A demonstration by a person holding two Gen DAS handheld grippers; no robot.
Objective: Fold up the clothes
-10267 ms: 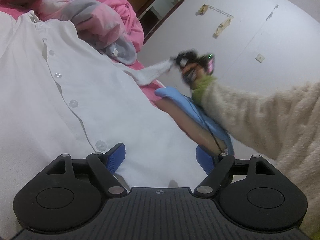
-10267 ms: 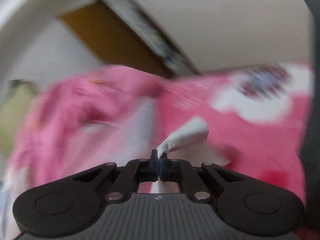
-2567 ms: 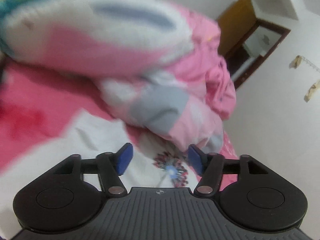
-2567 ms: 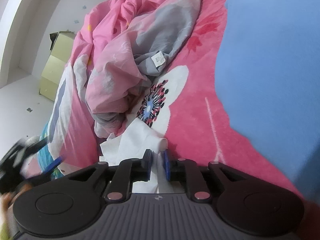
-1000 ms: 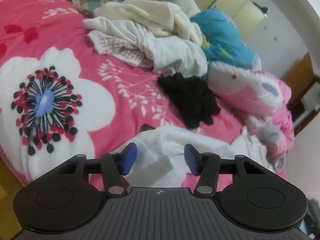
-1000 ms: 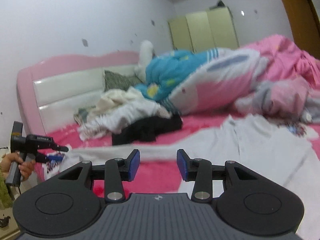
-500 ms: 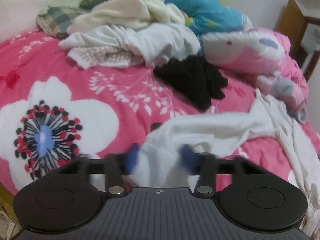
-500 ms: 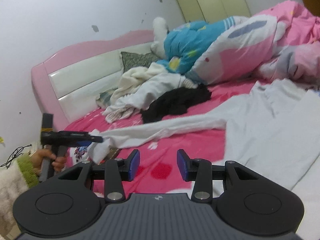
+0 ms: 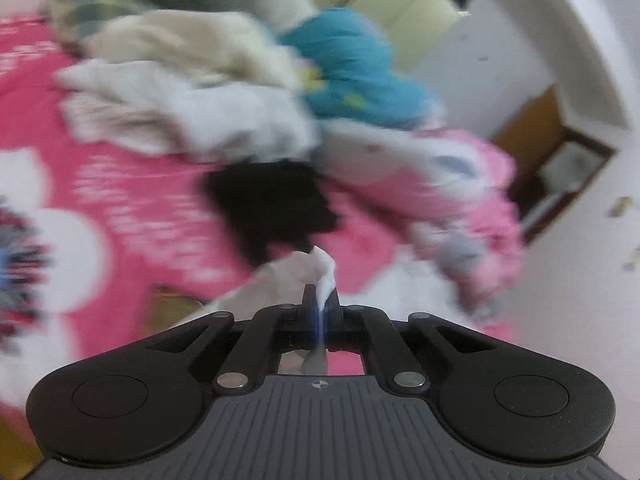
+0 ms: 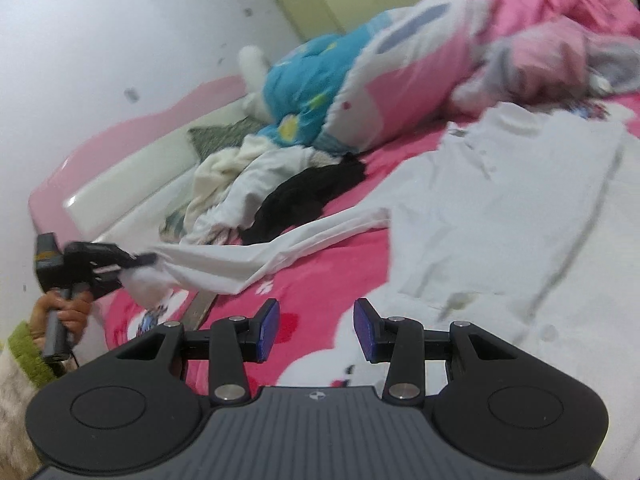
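White shirt (image 10: 500, 216) sleeve cuff (image 9: 324, 272) has just been clamped by the closing left gripper (image 9: 320, 308) and lifted for folding; the right gripper (image 10: 316, 330) jaws are held half-open, empty.

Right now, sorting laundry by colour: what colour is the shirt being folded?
White shirt, clearest in the right wrist view.

From the left wrist we look close along the fingers, over the bed (image 9: 132, 184). From the right wrist we face the headboard (image 10: 132, 168). Both share the black garment (image 9: 272, 204).
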